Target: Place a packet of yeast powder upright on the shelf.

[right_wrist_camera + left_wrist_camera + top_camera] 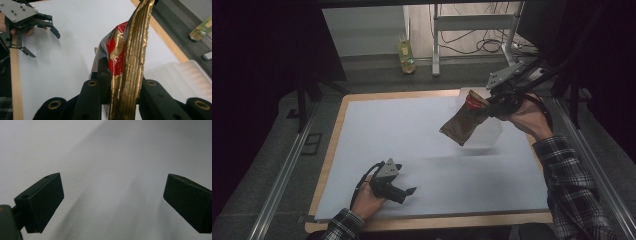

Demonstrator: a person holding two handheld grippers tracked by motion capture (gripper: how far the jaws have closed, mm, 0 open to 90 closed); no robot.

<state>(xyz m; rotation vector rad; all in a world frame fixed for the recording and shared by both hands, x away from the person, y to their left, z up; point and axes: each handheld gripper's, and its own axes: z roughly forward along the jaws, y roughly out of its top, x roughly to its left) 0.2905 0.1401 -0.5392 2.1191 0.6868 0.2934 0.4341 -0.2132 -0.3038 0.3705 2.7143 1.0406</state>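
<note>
My right gripper (484, 104) is raised at the far right of the table and shut on the crimped top seam of a gold-brown snack bag (463, 122) with a red patch. The bag hangs tilted above a translucent plastic container (489, 132). In the right gripper view the jaws of that gripper (123, 92) pinch the bag's gold seam (135, 57), with the container (180, 77) to the right. My left gripper (408, 195) rests near the table's front edge, open with nothing between its fingers. Its jaws (113, 200) stand wide over bare white surface. It appears again in the right gripper view (44, 43).
A white sheet (412, 145) covers the wooden table. Past the far edge, a yellowish bottle (407, 56) stands on the floor by a metal frame leg (435, 45) and cables. Metal rails run along both sides of the table.
</note>
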